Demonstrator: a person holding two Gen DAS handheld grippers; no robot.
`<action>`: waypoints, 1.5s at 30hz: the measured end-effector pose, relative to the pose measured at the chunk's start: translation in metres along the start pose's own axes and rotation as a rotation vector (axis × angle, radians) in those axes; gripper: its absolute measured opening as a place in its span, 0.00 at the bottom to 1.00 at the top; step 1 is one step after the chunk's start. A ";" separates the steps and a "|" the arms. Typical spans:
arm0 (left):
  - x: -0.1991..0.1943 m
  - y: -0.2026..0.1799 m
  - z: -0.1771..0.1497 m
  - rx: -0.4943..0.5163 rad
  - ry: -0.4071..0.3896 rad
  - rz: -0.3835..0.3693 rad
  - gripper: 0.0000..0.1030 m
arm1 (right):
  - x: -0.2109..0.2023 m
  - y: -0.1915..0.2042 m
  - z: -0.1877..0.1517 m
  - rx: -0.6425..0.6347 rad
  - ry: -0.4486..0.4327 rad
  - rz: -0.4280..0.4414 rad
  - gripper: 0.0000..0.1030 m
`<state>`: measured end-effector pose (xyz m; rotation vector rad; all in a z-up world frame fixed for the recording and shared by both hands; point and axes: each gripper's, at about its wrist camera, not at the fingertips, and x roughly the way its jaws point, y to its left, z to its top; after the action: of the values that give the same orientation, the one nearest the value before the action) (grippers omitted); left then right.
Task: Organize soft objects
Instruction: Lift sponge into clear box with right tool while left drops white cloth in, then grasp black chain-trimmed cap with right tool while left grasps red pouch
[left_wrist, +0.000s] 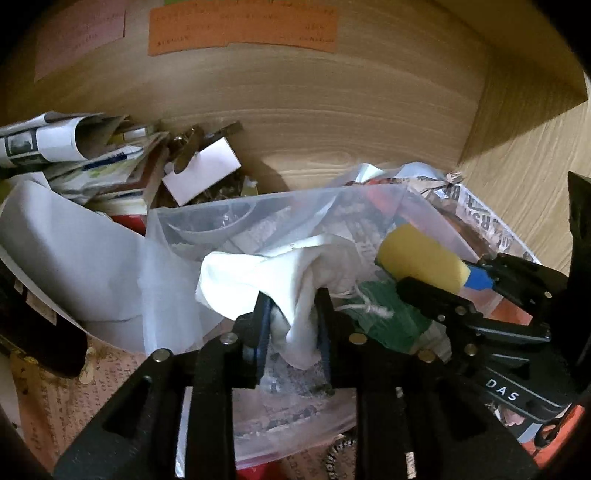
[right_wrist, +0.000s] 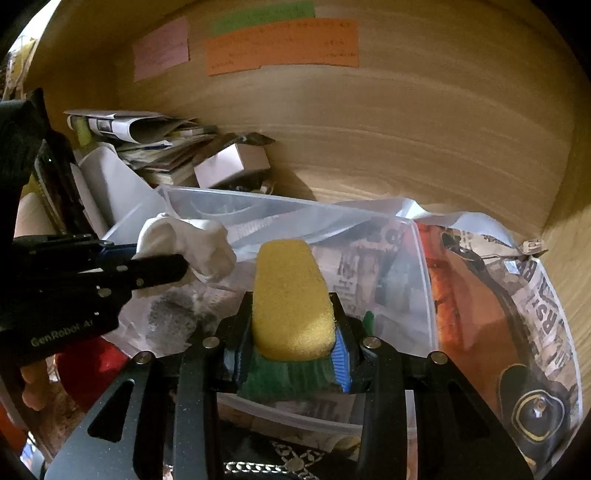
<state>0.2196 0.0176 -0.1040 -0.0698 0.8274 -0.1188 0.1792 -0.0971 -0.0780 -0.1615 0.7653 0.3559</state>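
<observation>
My left gripper is shut on a white cloth, held over a clear plastic box; the cloth also shows in the right wrist view. My right gripper is shut on a yellow sponge with a green scouring side, also above the clear box. In the left wrist view the sponge sits just right of the cloth, with the right gripper beside it. The left gripper shows at the left of the right wrist view.
A wooden back wall carries orange, pink and green paper labels. A heap of newspapers and booklets and a small white box lie at the back left. A printed magazine lies to the right. A wooden side wall closes the right.
</observation>
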 end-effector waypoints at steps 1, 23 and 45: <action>-0.002 0.000 0.000 -0.003 -0.002 -0.005 0.31 | -0.001 -0.001 0.000 0.002 0.002 0.004 0.35; -0.129 0.000 -0.031 0.039 -0.274 0.029 0.90 | -0.113 0.000 -0.013 0.005 -0.247 0.002 0.82; -0.084 0.030 -0.122 -0.039 -0.024 0.105 0.92 | -0.064 0.017 -0.091 0.016 0.031 0.081 0.58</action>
<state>0.0759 0.0563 -0.1282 -0.0644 0.8075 -0.0030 0.0716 -0.1224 -0.0986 -0.1210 0.8065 0.4249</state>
